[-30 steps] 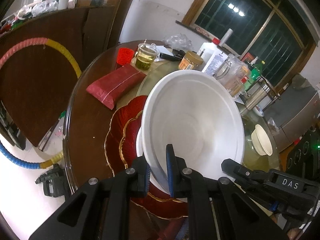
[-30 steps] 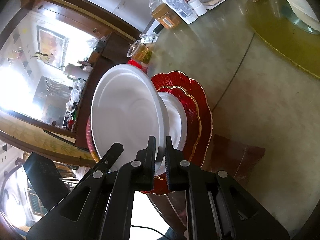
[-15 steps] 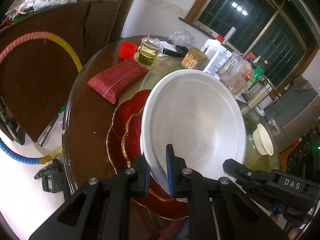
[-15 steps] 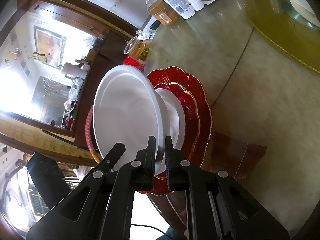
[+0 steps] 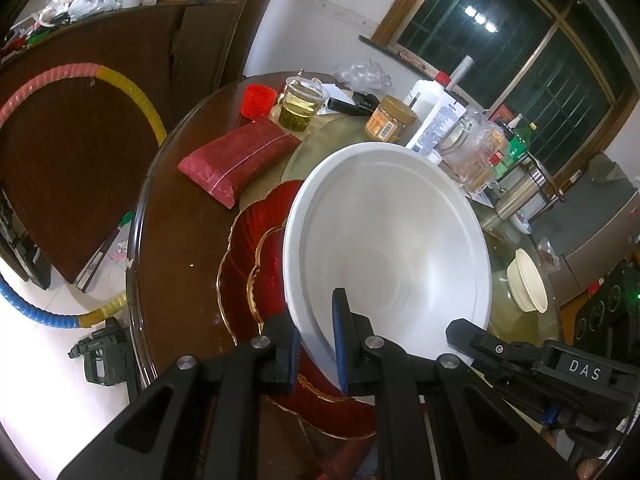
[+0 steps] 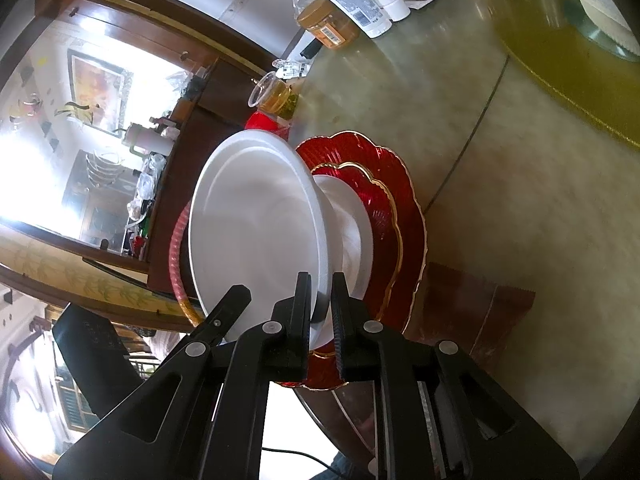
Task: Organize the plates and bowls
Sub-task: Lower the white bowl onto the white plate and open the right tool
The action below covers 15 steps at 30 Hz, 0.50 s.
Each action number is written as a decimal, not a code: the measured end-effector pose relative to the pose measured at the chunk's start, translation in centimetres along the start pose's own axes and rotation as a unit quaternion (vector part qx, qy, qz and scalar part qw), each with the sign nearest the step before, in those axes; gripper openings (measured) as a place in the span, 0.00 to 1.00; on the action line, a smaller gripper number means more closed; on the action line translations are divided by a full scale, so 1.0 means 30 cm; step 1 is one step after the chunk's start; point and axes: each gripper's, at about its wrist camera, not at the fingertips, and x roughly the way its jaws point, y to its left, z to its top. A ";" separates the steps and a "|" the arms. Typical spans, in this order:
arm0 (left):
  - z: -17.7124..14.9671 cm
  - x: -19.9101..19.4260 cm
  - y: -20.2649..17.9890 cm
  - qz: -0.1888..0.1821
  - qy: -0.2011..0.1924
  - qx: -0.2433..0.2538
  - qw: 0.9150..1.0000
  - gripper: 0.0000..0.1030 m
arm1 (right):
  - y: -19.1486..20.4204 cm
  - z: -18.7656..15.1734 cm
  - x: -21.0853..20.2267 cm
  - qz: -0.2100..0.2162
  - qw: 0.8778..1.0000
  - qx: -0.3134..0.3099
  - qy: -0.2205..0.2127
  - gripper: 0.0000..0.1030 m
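Black plastic tongs (image 5: 316, 344) with silver screws, blue pads (left), perhaps "DAS" lettering.

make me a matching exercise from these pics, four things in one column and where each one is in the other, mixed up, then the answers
Things:
1. big white bowl
2. small cream bowl
3. red pouch
4. plastic cup of yellow-green liquid

Places:
A. on the glass turntable, off to the right, apart from the stack
B. flat on the dark wood, beyond the red plates
C. far side of the table, next to the red cap
D. rim pinched by the left claw and right claw, above the red plates

Pairs: 1-D, 2-A, 3-B, 4-C
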 end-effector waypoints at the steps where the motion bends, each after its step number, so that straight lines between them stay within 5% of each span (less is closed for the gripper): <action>1: 0.000 -0.002 -0.001 0.001 -0.001 -0.001 1.000 0.12 | 0.002 -0.001 -0.001 -0.001 1.000 -0.001 -0.002 0.11; 15: 0.001 -0.007 -0.005 0.011 -0.007 0.003 1.000 0.13 | 0.004 -0.001 0.002 0.002 1.000 -0.002 0.001 0.11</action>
